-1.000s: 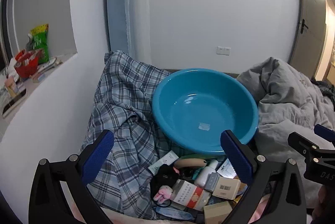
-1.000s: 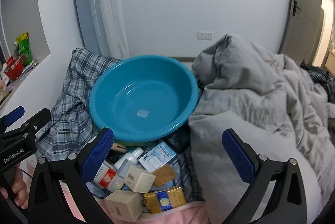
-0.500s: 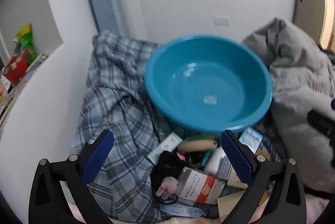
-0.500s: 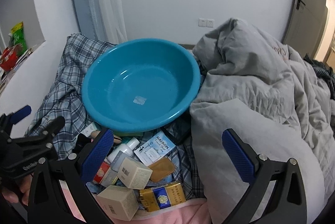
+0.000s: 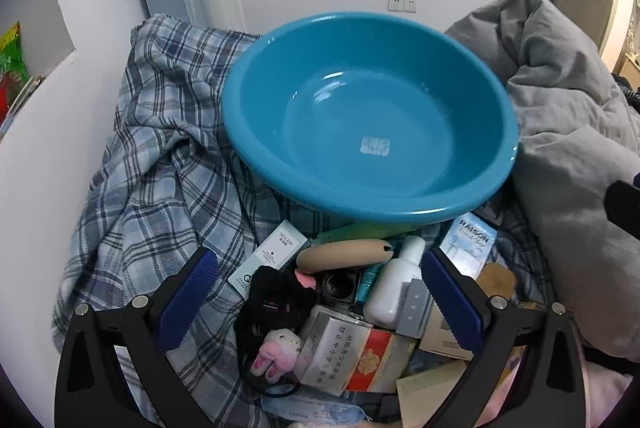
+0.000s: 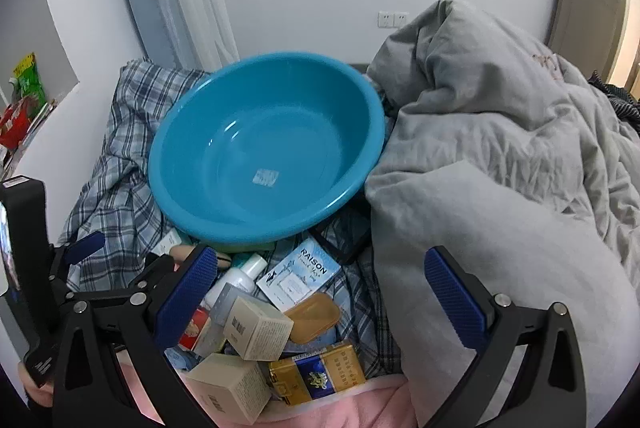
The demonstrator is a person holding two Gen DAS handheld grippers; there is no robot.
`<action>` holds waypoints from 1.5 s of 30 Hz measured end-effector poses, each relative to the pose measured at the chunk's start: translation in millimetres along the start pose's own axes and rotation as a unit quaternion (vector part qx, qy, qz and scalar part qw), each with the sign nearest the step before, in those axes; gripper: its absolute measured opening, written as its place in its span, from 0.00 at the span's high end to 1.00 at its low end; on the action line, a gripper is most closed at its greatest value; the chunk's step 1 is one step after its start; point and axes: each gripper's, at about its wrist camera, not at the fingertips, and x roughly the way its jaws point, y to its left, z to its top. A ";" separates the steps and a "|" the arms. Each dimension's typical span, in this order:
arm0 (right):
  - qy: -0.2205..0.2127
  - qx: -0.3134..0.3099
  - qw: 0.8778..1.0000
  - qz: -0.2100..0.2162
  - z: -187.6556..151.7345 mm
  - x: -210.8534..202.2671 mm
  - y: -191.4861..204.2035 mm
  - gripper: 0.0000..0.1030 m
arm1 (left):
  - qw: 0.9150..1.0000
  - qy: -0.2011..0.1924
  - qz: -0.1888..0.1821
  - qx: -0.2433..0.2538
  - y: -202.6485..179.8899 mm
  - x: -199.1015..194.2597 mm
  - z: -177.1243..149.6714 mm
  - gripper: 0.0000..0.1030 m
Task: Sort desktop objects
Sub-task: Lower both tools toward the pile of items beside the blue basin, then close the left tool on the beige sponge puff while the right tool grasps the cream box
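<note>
Left gripper [image 5: 318,282], jaws spread, empty, hangs over the pile just below the empty blue basin [image 5: 368,116]. Best first pick looks like the white bottle [image 5: 394,284]: on top, easy to straddle; come straight down, avoid the black hair tie [image 5: 276,298]. Left to right: one plaid cloth [image 5: 160,148], one basin, roughly six boxes (pile overlaps, count unsure), one gray quilt [image 6: 500,148]. Right gripper [image 6: 318,286] also spread, empty.

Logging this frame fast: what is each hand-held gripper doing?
Left hand-held gripper: open, holding nothing, above the clutter.
Right hand-held gripper: open, holding nothing.
</note>
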 end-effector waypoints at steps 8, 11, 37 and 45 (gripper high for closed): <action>0.016 0.007 1.000 0.004 -2.2 12.3 -4.6 0.00 | 0.999 0.035 -0.032 -0.024 6.0 40.9 -4.7 0.00; 0.021 0.007 1.000 0.003 -3.0 15.1 -4.7 0.00 | 0.999 0.035 -0.038 -0.018 1.4 49.1 -5.2 0.00; 0.042 0.001 0.999 0.001 -8.4 30.6 -6.9 0.00 | 0.996 0.060 -0.056 -0.038 4.2 68.4 -4.7 0.31; 0.060 -0.008 0.998 -0.001 -12.9 42.3 -4.2 0.00 | 0.994 0.064 -0.075 -0.043 6.9 44.0 -6.3 0.49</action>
